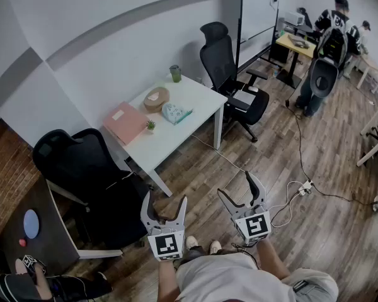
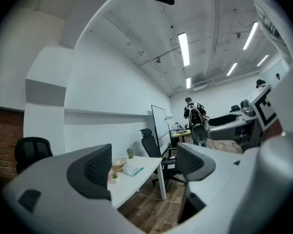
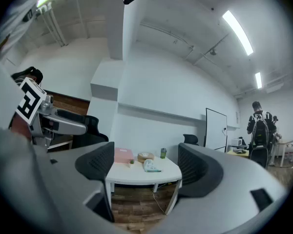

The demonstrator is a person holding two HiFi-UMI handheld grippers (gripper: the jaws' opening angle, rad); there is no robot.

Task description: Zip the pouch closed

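Note:
A pale teal pouch [image 1: 175, 113] lies on a white table [image 1: 195, 96] well ahead of me, also seen as the pouch [image 2: 133, 169] and the pouch [image 3: 150, 166] in the two gripper views. My left gripper [image 1: 164, 206] and right gripper [image 1: 240, 188] are held level, far short of the table, over the wood floor. Both stand open with nothing between their jaws. In the left gripper view, my left gripper [image 2: 145, 167] frames the table; in the right gripper view, my right gripper [image 3: 145, 162] does the same.
On the table are a pink box [image 1: 124, 122], a round wooden dish [image 1: 156, 99], a small plant [image 1: 150, 125] and a green cup [image 1: 176, 73]. Black office chairs [image 1: 234, 80] [image 1: 91, 181] flank it. A cable and power strip [image 1: 300, 188] lie on the floor. A person [image 1: 327, 49] stands far right.

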